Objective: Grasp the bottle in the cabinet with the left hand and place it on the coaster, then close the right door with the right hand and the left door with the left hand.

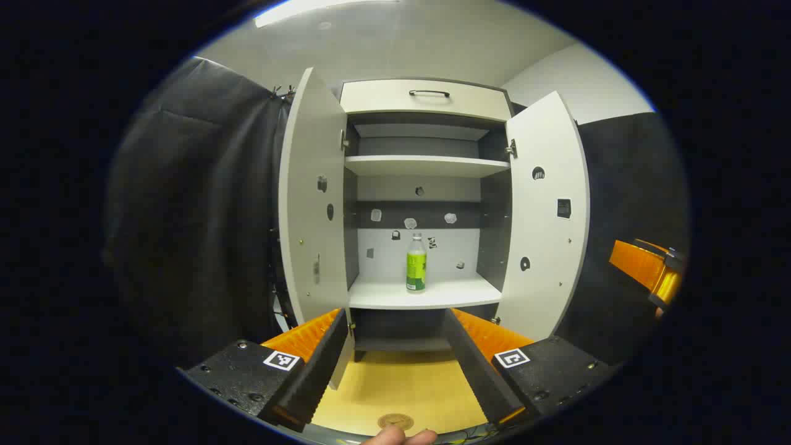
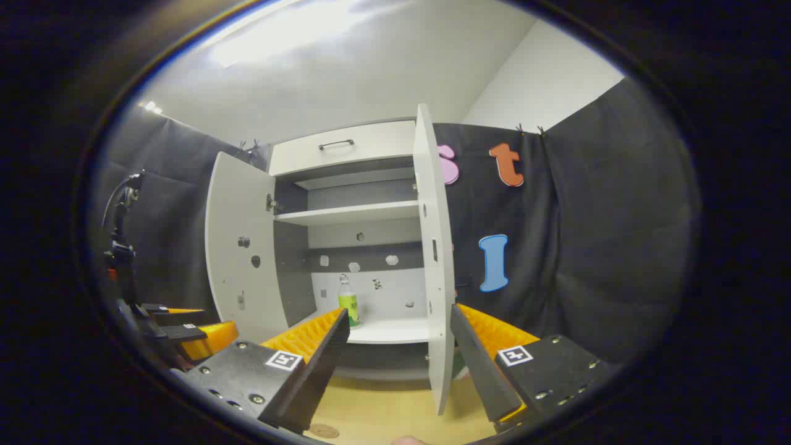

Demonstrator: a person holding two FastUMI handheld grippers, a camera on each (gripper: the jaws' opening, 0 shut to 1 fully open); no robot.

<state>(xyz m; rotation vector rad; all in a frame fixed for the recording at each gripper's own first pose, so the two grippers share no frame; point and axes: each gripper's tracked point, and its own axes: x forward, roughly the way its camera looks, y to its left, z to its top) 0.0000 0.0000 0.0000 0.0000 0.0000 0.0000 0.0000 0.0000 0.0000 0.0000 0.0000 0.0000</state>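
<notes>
While both cabinet doors stand open, the bottle [image 1: 416,262] sits upright on the lower shelf [image 1: 426,295], centre of the left gripper view. Left tool [image 1: 395,364] is released, fingers spread wide, holding nothing, aimed at the cabinet [image 1: 425,99] and well short of the bottle. Coaster [image 1: 395,421] lies on the tabletop [image 1: 401,386] at bottom centre. In the right gripper view, right tool [image 2: 395,364] is also spread and free, the right door [image 2: 435,259] edge between its fingers without contact. Left door [image 1: 312,198] sits left of centre.
</notes>
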